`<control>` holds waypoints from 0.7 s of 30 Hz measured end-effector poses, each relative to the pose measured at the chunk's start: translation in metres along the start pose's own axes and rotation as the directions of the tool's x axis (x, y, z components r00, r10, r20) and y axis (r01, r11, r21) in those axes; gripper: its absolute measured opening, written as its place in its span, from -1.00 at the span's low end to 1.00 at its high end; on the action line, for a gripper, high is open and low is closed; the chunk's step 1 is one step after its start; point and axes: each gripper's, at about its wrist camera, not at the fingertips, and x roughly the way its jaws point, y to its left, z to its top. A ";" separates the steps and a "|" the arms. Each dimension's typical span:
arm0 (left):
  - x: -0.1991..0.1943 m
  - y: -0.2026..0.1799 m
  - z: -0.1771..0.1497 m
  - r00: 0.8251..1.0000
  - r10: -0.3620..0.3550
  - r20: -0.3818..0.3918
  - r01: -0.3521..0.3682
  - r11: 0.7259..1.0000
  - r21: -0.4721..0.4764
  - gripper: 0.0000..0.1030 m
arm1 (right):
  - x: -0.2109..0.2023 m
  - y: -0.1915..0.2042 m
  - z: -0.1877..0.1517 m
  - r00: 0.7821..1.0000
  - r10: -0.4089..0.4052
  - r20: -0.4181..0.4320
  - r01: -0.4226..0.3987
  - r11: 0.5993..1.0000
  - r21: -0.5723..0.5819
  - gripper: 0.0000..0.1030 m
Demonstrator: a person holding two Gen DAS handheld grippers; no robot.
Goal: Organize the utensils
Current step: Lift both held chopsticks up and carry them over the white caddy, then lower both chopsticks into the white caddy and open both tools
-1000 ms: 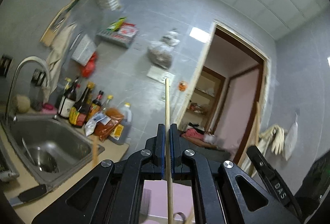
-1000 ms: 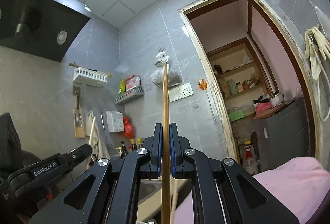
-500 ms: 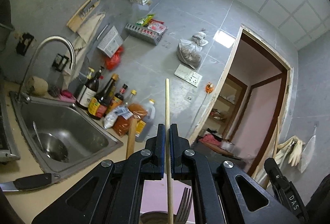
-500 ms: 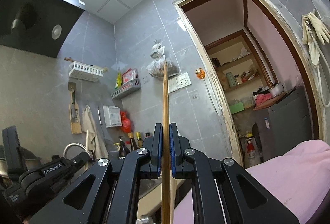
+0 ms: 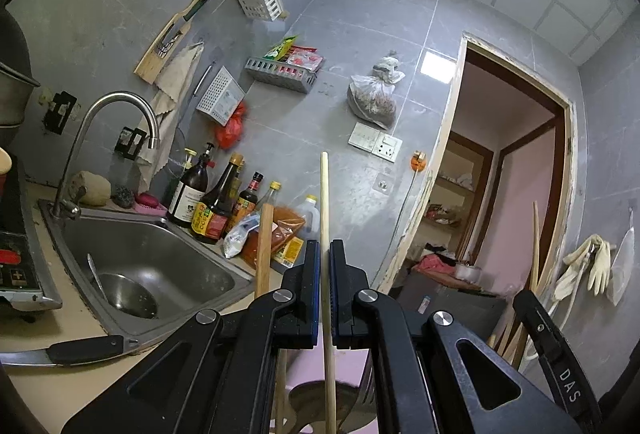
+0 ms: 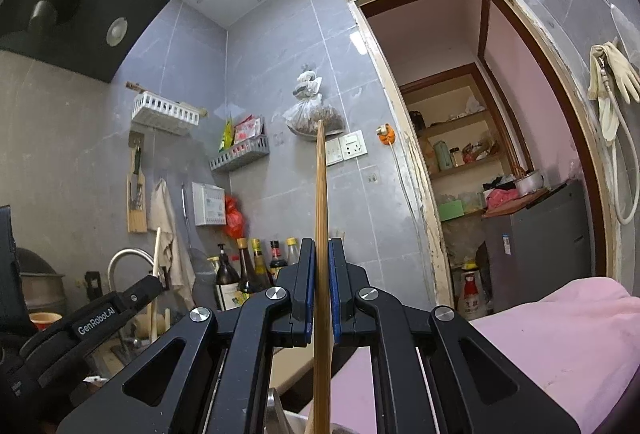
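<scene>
My left gripper point(image 5: 324, 258) is shut on a pale wooden chopstick point(image 5: 324, 202) that stands upright between its pads. A thicker wooden handle point(image 5: 264, 246) rises just left of it, and a fork's tines point(image 5: 362, 400) and a round metal holder point(image 5: 316, 400) show below the jaws. My right gripper point(image 6: 321, 258) is shut on a darker brown chopstick point(image 6: 321, 186), also upright. The left gripper also shows in the right wrist view point(image 6: 120, 304) at the lower left, with its pale chopstick point(image 6: 155, 274) sticking up.
A steel sink point(image 5: 136, 262) with a ladle and a curved tap point(image 5: 116, 114) lies to the left. Sauce bottles point(image 5: 216, 202) stand behind it. A black-handled knife point(image 5: 80, 350) lies on the counter's front edge. Pink cloth point(image 6: 560, 346) is at lower right; a doorway point(image 6: 480, 154) is ahead.
The left wrist view has tilted downward and swung, bringing the sink, the wooden handle and the fork into view. The right gripper has lowered slightly. Both keep their chopsticks.
</scene>
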 end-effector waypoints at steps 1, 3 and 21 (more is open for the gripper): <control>0.000 0.000 -0.002 1.000 0.000 -0.006 0.000 1.000 0.005 -0.95 | 0.000 0.000 -0.001 1.000 -0.002 -0.005 0.002 1.000 -0.003 -0.91; 0.000 0.000 -0.004 1.000 0.000 -0.012 0.000 1.000 0.013 -0.95 | 0.001 0.001 -0.004 1.000 -0.006 -0.017 0.006 1.000 -0.006 -0.91; 0.000 -0.008 -0.022 0.996 -0.007 -0.085 0.016 0.994 0.107 -0.95 | 0.003 0.003 -0.014 0.996 0.009 -0.087 -0.010 1.000 -0.013 -0.90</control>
